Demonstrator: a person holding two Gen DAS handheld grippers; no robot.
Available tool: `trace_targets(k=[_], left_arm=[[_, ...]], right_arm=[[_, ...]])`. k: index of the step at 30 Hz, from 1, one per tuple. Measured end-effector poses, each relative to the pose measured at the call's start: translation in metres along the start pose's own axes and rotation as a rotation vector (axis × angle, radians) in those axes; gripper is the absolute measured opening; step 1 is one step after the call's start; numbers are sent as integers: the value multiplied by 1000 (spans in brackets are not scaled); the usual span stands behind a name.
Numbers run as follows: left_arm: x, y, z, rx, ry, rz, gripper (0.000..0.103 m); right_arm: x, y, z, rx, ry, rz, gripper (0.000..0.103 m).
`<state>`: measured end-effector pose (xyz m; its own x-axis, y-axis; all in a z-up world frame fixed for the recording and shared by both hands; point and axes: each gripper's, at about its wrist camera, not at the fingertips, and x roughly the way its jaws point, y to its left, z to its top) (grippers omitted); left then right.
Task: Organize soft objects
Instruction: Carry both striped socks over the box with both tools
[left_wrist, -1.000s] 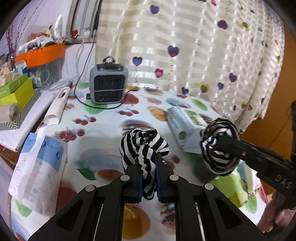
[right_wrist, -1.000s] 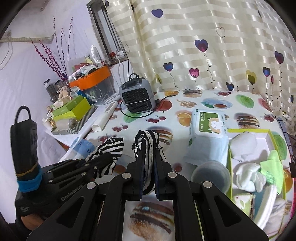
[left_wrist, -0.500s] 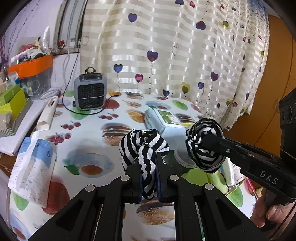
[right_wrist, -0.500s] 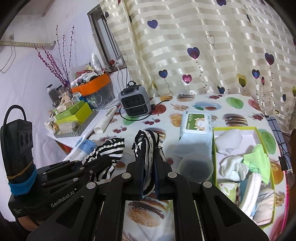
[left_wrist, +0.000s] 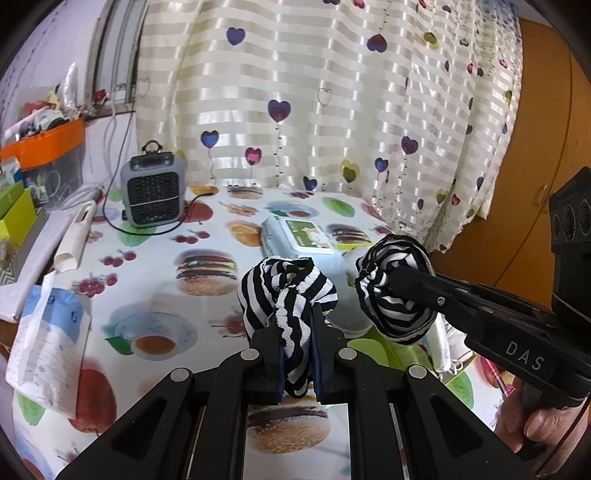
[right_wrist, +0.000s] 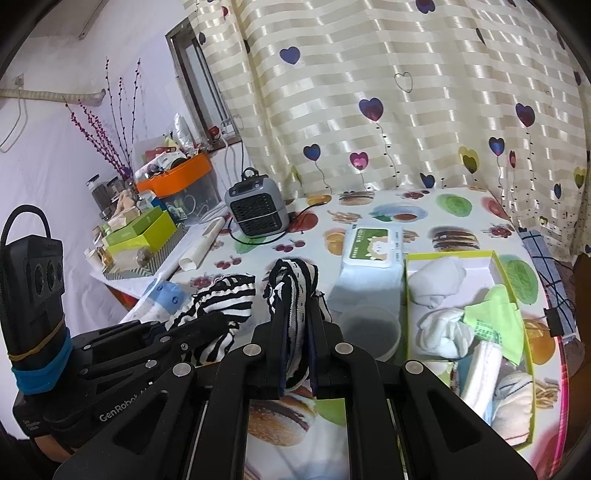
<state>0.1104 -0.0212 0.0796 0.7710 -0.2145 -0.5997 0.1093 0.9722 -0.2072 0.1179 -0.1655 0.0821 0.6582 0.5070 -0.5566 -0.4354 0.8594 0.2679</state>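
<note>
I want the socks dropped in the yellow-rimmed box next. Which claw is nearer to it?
Right. The right claw holds its striped sock just left of the box. The left claw is further left, with the right claw between it and the box.

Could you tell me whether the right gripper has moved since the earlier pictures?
Yes. The right gripper has pulled back from the grey heater, which shows smaller now, with more of the yellow box in view.
</note>
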Motion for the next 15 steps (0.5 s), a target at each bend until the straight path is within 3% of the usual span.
trace_targets(k=[15], left_arm=[[30,-46,10,63,19,-96,10]], right_arm=[[-17,-50,2,59,-22,-87,9]])
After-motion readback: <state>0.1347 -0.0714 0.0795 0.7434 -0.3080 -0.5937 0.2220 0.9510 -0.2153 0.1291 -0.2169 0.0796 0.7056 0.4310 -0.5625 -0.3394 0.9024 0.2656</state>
